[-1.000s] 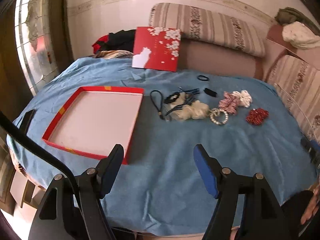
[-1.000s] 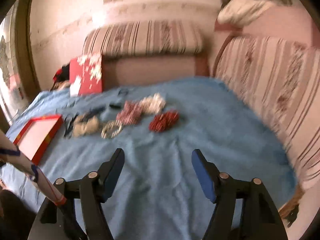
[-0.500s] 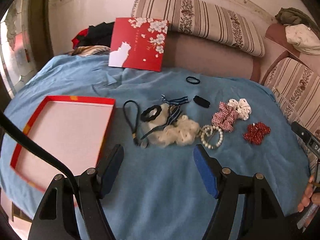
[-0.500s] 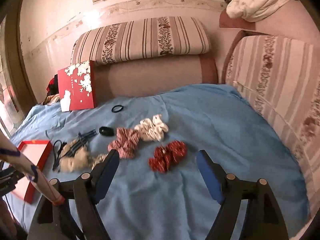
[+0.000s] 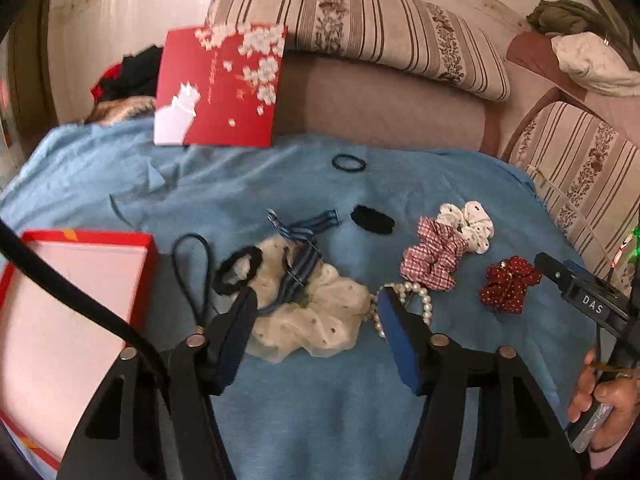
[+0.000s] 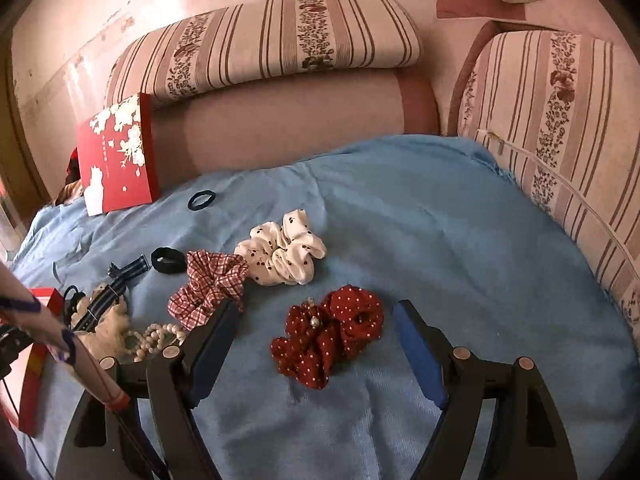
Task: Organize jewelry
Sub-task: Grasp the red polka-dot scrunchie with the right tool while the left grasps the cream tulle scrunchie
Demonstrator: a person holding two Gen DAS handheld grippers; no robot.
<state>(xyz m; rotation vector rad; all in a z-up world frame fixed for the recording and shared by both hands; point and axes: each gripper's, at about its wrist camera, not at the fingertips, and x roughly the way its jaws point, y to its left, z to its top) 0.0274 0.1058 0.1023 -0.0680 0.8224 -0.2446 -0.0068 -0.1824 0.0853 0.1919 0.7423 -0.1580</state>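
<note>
Hair ties and jewelry lie on a blue cloth. My left gripper (image 5: 316, 300) is open and empty, its tips on either side of a cream scrunchie (image 5: 316, 320) with a striped blue ribbon (image 5: 300, 268). A pearl bracelet (image 5: 416, 292) lies by its right finger. My right gripper (image 6: 314, 312) is open and empty around a red dotted scrunchie (image 6: 332, 336), which also shows in the left wrist view (image 5: 508, 282). A plaid scrunchie (image 6: 210, 284) and a white cherry scrunchie (image 6: 284, 254) lie beyond. The red tray (image 5: 80, 240) sits at the left.
A red flowered box lid (image 5: 220, 88) leans against the striped sofa (image 5: 360, 12) at the back. A thin dark hair tie (image 5: 349, 163), a black hair band (image 5: 372, 219) and a dark cord loop (image 5: 192, 264) lie on the cloth. The sofa armrest (image 6: 560, 120) bounds the right side.
Both grippers have moved forward and down toward the cloth. The left now straddles the cream scrunchie, the right the red dotted scrunchie. Both stayed open.
</note>
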